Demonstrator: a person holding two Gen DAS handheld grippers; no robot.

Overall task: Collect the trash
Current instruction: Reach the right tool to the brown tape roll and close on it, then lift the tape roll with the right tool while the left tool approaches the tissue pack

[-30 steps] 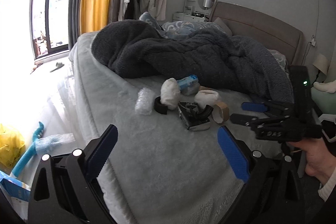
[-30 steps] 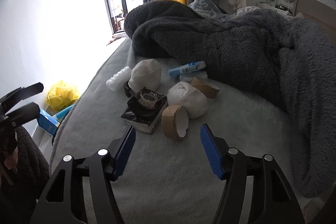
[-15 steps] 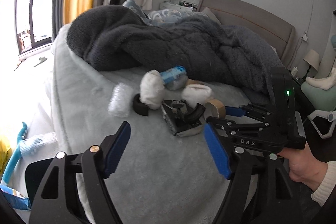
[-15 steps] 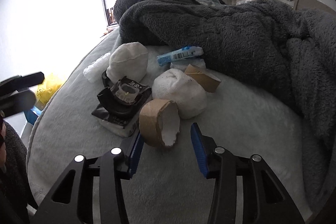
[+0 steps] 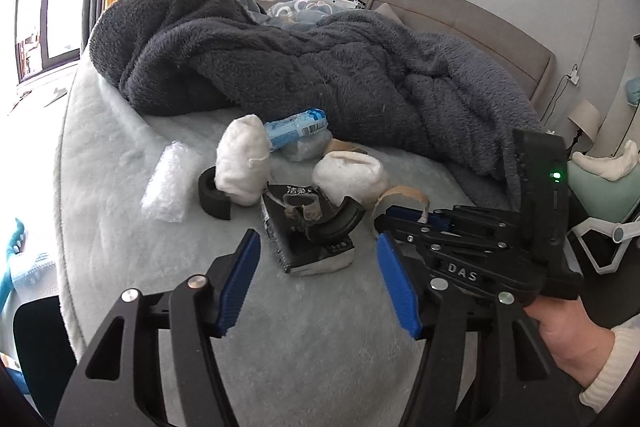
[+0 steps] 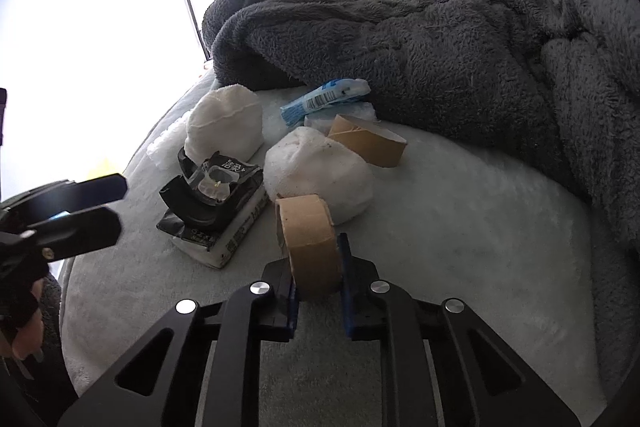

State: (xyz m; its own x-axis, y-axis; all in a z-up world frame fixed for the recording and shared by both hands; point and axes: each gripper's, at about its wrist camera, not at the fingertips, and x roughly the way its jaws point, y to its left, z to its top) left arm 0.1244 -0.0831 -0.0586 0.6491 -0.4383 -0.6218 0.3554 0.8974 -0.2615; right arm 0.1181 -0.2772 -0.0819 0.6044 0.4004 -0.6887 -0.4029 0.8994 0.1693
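Trash lies in a heap on the pale bed cover (image 6: pixel 460 227). My right gripper (image 6: pixel 318 267) is shut on a brown cardboard tape roll (image 6: pixel 310 239), which also shows in the left wrist view (image 5: pixel 402 197). My left gripper (image 5: pixel 316 275) is open and empty, just short of a black tissue pack (image 5: pixel 308 235) that carries a black curved piece. Behind lie two white paper wads (image 6: pixel 318 175) (image 6: pixel 226 123), a blue wrapper (image 6: pixel 324 97), a second cardboard roll (image 6: pixel 368 139), a black ring (image 5: pixel 214 191) and bubble wrap (image 5: pixel 168 183).
A dark grey fleece blanket (image 5: pixel 320 59) is piled behind the trash. The bed's left edge (image 5: pixel 64 227) drops to the floor by the window. A headboard (image 5: pixel 480 23) and a pale green chair (image 5: pixel 600 187) stand to the right.
My right gripper moved forward and shut on the brown tape roll. My left gripper moved in closer to the tissue pack and its jaws narrowed a little.
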